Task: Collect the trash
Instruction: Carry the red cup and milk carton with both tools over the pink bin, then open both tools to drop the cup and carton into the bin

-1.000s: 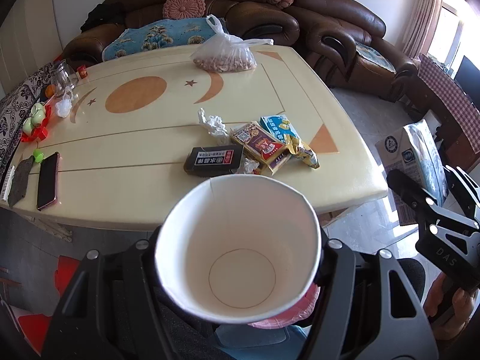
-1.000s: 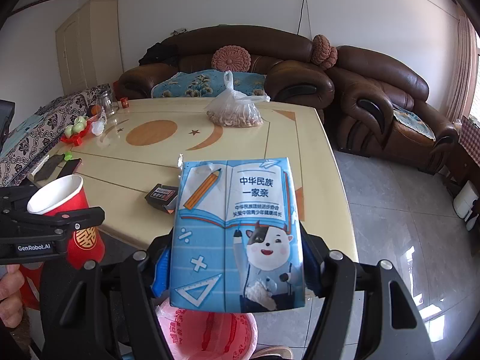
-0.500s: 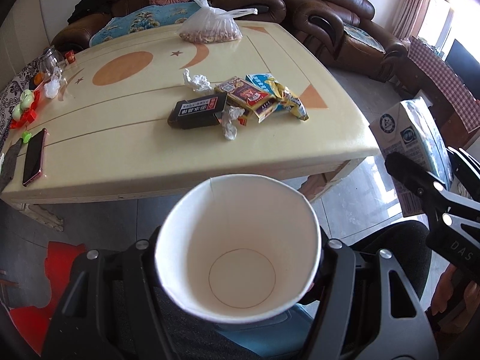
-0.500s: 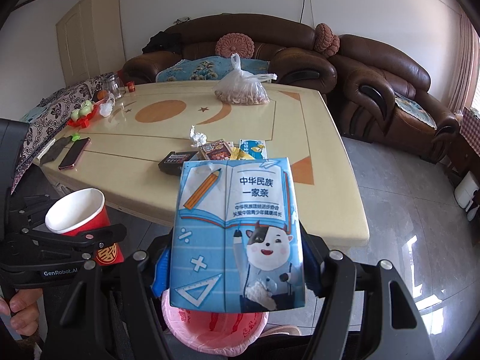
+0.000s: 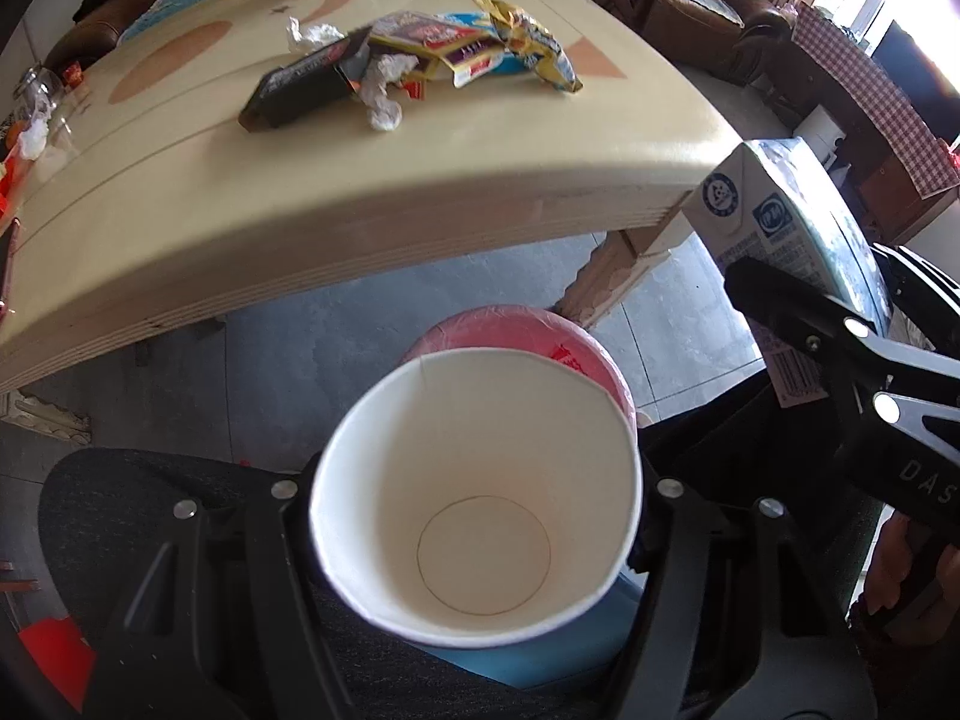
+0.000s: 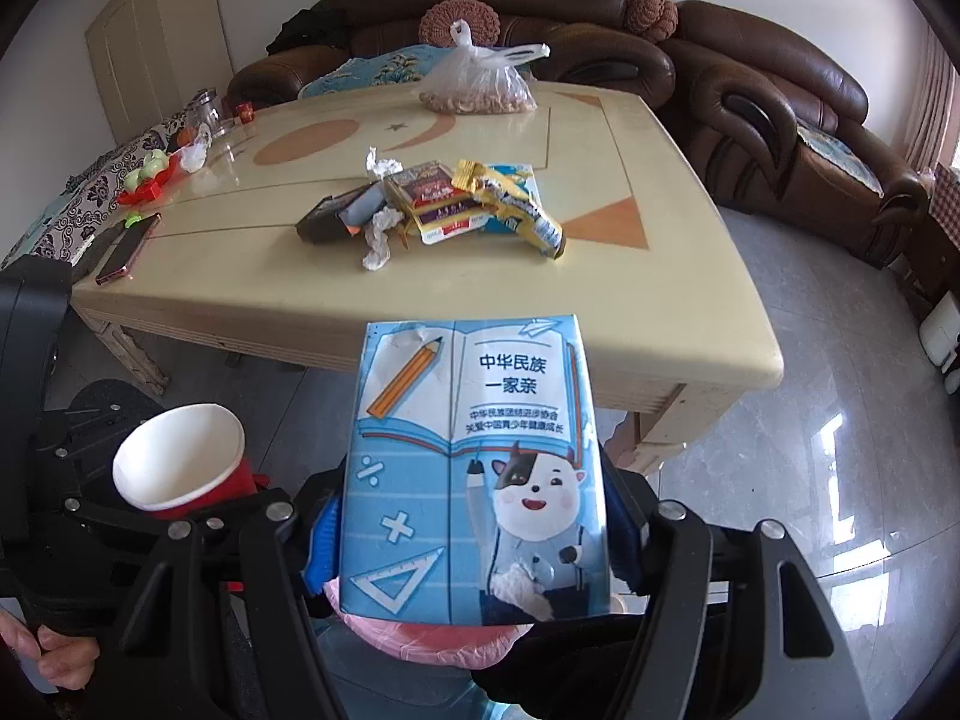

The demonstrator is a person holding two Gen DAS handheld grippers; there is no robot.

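Note:
My left gripper (image 5: 474, 498) is shut on a red paper cup with a white inside (image 5: 480, 498); the cup also shows in the right wrist view (image 6: 180, 456). My right gripper (image 6: 474, 516) is shut on a blue milk carton (image 6: 474, 468), which also shows in the left wrist view (image 5: 792, 210). Both are held off the table's near edge, above a bin lined with a pink bag (image 5: 510, 330), also seen under the carton (image 6: 420, 636). Wrappers, crumpled tissue and a dark box (image 6: 432, 204) lie in a heap on the cream table (image 6: 600, 300).
A bag of nuts (image 6: 480, 84) sits at the table's far side. A phone (image 6: 129, 246), a jar (image 6: 207, 111) and small red and green items (image 6: 144, 180) are at its left end. Brown sofas (image 6: 780, 108) stand behind and to the right.
Both grippers have pulled back from the table and dropped lower with their loads. The pink-lined bin has come into view right under the cup and the carton.

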